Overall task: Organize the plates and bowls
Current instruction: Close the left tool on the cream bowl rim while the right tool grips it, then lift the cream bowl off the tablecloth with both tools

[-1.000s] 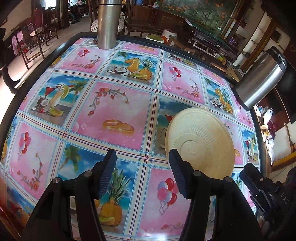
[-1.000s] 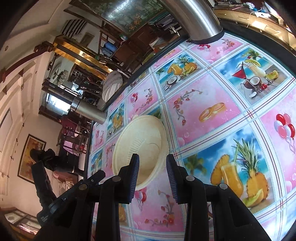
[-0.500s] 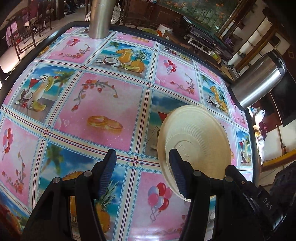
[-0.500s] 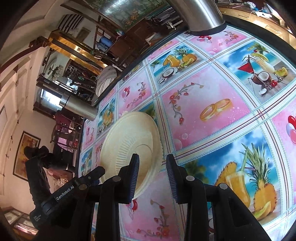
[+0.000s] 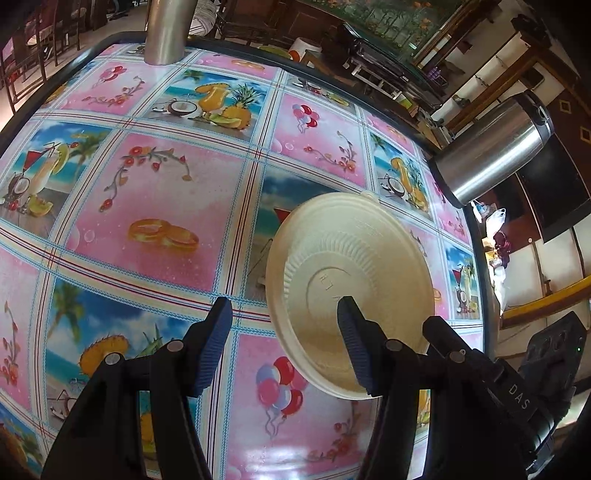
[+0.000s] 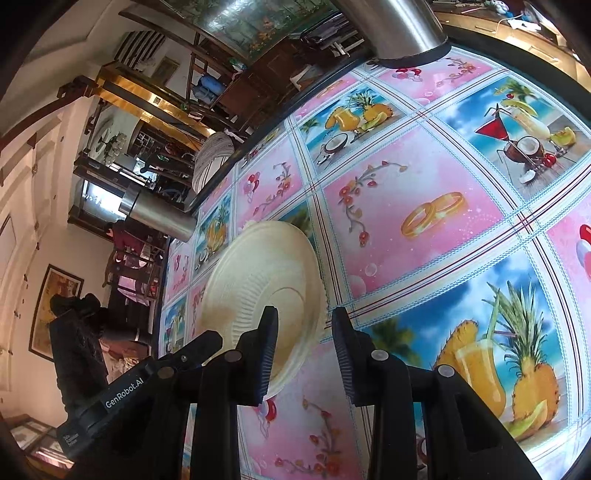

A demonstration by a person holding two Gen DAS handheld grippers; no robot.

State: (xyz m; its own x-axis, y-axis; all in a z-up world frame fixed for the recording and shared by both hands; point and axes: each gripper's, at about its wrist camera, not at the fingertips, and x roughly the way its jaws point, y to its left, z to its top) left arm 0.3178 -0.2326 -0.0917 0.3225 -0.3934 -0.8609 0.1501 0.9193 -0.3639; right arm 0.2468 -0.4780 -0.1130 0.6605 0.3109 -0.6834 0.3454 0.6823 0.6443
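Note:
A cream paper plate (image 5: 351, 280) lies upside down on the patterned tablecloth; it also shows in the right wrist view (image 6: 262, 280). My left gripper (image 5: 284, 343) is open, and its right finger (image 5: 354, 347) overlaps the plate's near edge. My right gripper (image 6: 301, 354) is open, and its left finger (image 6: 266, 354) stands over the plate's near rim. The two grippers flank the plate from opposite sides. Neither holds anything. No bowl shows.
A steel flask (image 5: 491, 147) stands at the table's right edge, also in the right wrist view (image 6: 159, 214). A second steel cylinder (image 5: 166, 33) stands at the far edge, large in the right wrist view (image 6: 399, 29). The table's dark rim (image 5: 480, 236) runs close behind the plate.
Both grippers have moved closer to the plate. It now looks larger and sits partly behind each gripper's inner finger. Both jaws stayed open.

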